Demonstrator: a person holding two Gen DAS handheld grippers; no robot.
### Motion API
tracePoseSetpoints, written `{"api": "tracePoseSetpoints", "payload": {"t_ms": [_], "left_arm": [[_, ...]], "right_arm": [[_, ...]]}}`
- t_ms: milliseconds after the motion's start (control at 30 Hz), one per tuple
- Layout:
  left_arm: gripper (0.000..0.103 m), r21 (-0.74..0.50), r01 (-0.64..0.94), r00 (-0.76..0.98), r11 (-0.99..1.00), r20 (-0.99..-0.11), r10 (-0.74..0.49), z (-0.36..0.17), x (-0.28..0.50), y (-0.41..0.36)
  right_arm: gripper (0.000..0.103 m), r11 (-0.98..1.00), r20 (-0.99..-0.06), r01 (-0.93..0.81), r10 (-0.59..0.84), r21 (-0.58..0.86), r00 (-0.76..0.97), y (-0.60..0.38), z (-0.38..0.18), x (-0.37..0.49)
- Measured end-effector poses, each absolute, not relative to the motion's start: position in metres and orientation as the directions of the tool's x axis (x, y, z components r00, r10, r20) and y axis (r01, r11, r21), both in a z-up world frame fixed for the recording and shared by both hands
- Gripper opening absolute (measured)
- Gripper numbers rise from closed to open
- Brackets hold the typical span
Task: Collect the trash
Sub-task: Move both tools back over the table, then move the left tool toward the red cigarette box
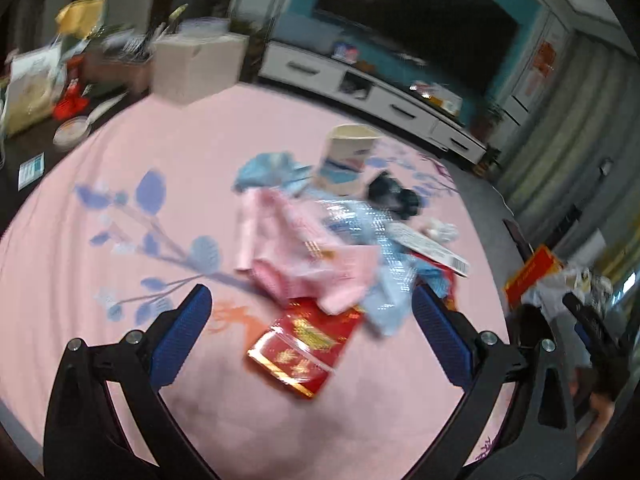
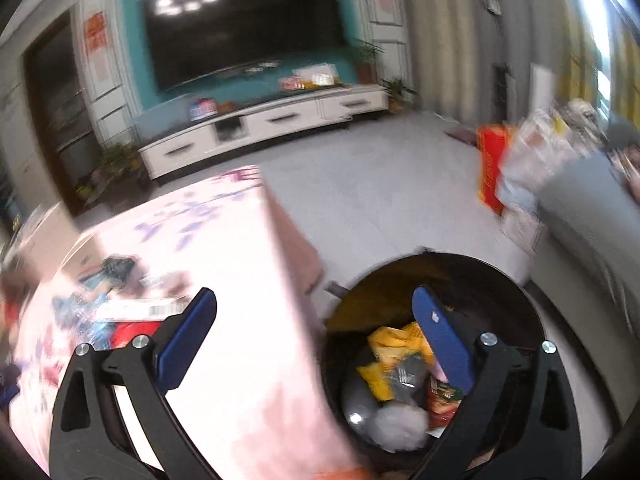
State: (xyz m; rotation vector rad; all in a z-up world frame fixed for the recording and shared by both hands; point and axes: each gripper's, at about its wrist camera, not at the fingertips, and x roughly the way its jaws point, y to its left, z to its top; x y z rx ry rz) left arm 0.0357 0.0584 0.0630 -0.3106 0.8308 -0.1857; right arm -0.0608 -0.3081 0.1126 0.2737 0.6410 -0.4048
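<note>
Because more trash (image 1: 320, 248) waits in the middle of the table (image 1: 120, 152), the left gripper (image 1: 312, 320) hangs spread wide, empty, above it; the right gripper (image 2: 316, 320), also spread, hovers by the bin (image 2: 500, 272).

Two grippers are present: one left gripper (image 1: 312, 316) and one right gripper (image 2: 314, 320), each with two blue-padded fingers. One table (image 1: 120, 152) with a pink floral cloth carries one paper cup (image 1: 347, 158), one red and gold packet (image 1: 306, 350), one pink wrapper (image 1: 296, 256), one silvery blue foil wrapper (image 1: 384, 256) and one black crumpled item (image 1: 394, 196); blur prevents a full count of the pile. One black trash bin (image 2: 516, 292) stands beside the table, holding at least one yellow bag (image 2: 396, 352). One television (image 2: 244, 24) and one white cabinet (image 2: 264, 122) with three visible drawers.
</note>
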Motion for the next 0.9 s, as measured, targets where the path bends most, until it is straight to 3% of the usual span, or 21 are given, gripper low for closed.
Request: {"api": "tracePoseSetpoints", "payload": {"t_ms": [200, 367, 733, 900], "left_arm": [[0.1, -0.365, -0.056, 0.651, 0.929, -0.719, -0.243, 0.056, 0.043, 0.097], [0.1, -0.406, -0.072, 0.635, 0.911, -0.723, -0.273, 0.055, 0.041, 0.111], [0.1, -0.369, -0.049, 0.572, 0.928, -0.772, -0.277, 0.045, 0.045, 0.096], [0.1, -0.426, -0.014, 0.524, 0.904, -0.774, -0.357, 0.037, 0.048, 0.089]], "right_arm": [[0.096, 0.938, -0.699, 0.341, -0.205, 0.059, 0.685, -0.253, 0.095, -0.035], [0.096, 0.966, -0.709, 0.249, -0.228, -0.077, 0.667, -0.216, 0.075, -0.023], [0.096, 0.965, -0.758, 0.229, -0.246, -0.13, 0.605, -0.198, 0.047, -0.014], [0.096, 0.954, -0.755, 0.25, -0.288, -0.168, 0.589, -0.2, 0.041, -0.013]]}}
